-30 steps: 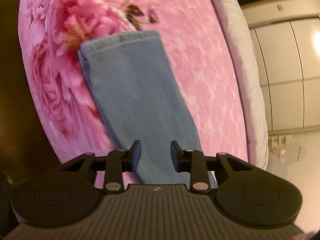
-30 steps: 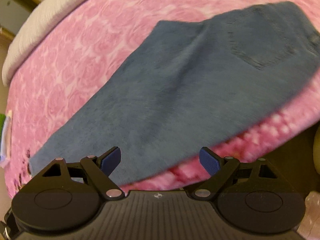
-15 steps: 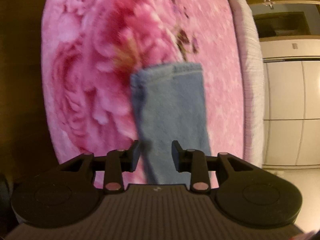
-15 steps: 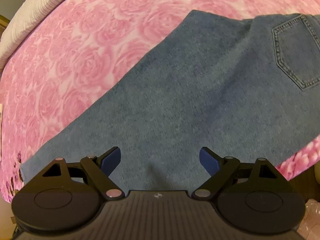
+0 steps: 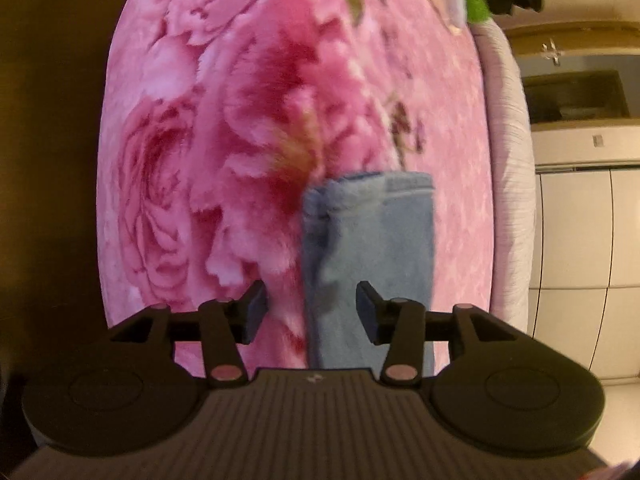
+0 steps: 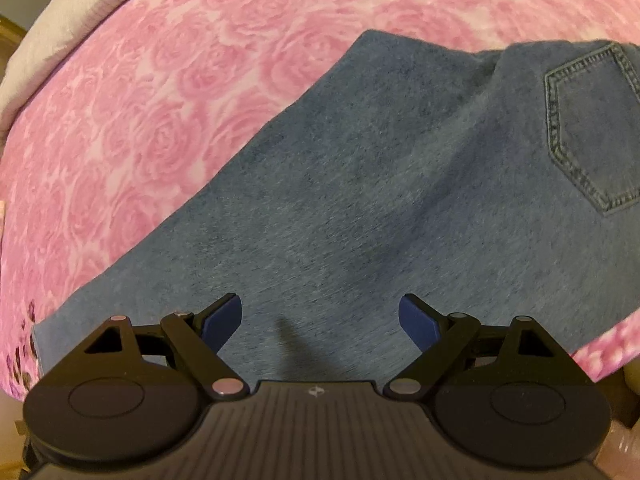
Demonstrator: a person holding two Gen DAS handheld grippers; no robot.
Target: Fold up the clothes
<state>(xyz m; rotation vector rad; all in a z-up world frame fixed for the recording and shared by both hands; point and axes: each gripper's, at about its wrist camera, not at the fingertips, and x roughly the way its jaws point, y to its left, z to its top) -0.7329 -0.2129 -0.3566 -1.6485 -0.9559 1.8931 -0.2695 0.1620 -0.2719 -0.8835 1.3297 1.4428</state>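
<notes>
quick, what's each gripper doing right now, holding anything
left gripper: open, jaws have just been opening, jeans leg lies under them, not pinched.
right gripper: open wide above the jeans, holding nothing.

Left claw [image 5: 311,310]: matte black, ribbed body, two round discs, pinkish rivets, dark pads. Right claw [image 6: 321,322]: same black build, small logo, blue pads.

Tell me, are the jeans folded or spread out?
Spread out lengthwise: the jeans lie flat along the pink blanket, the leg hem not folded back.
</notes>
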